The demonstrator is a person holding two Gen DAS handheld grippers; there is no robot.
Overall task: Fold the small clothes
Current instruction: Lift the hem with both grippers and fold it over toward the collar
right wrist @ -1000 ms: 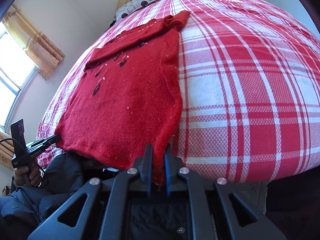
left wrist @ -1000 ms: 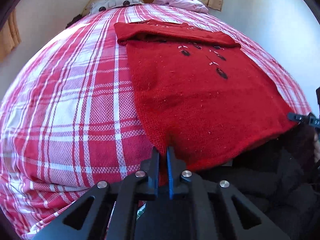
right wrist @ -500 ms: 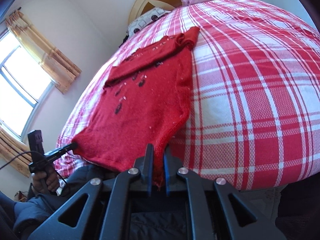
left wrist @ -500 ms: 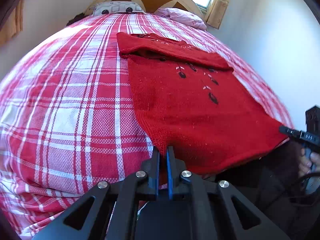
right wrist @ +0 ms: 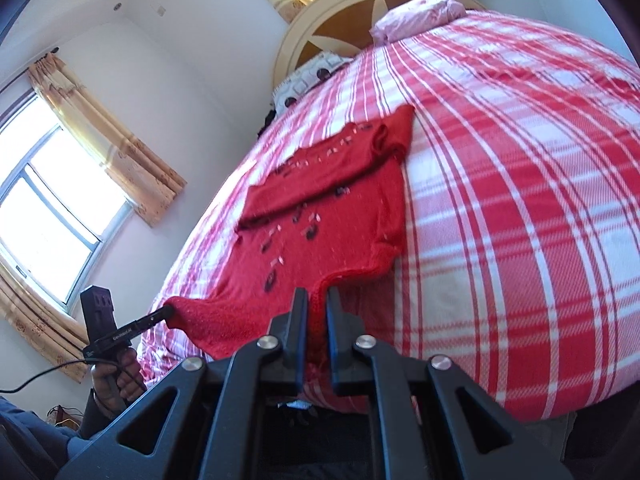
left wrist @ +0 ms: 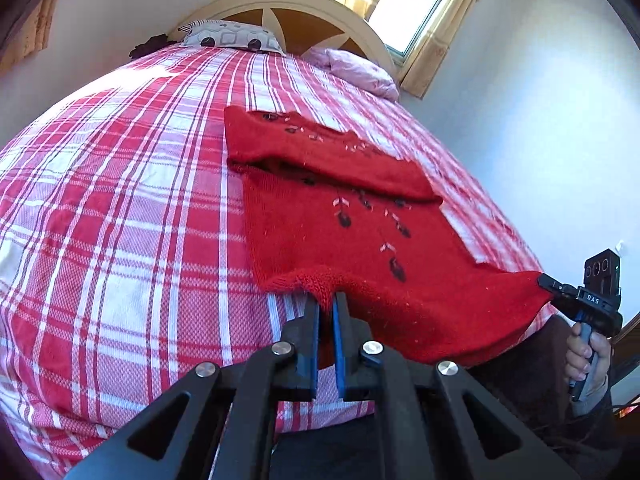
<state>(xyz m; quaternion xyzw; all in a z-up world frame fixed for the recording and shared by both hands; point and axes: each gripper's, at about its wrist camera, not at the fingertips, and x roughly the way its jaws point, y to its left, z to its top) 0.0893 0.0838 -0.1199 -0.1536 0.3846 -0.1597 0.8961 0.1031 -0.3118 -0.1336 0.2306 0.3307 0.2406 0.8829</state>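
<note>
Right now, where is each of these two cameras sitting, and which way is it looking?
Left wrist view: on the left gripper, facing up the plaid bed to the headboard; the person's right hand shows.
Right wrist view: on the right gripper, facing the same way; the left hand shows.
Shared: the red sweater, each gripper shut on a corner of its near hem, and both pillows.

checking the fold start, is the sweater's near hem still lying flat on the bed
No, both corners of the red sweater hem hang lifted, pinched by the left gripper and right gripper.
</note>
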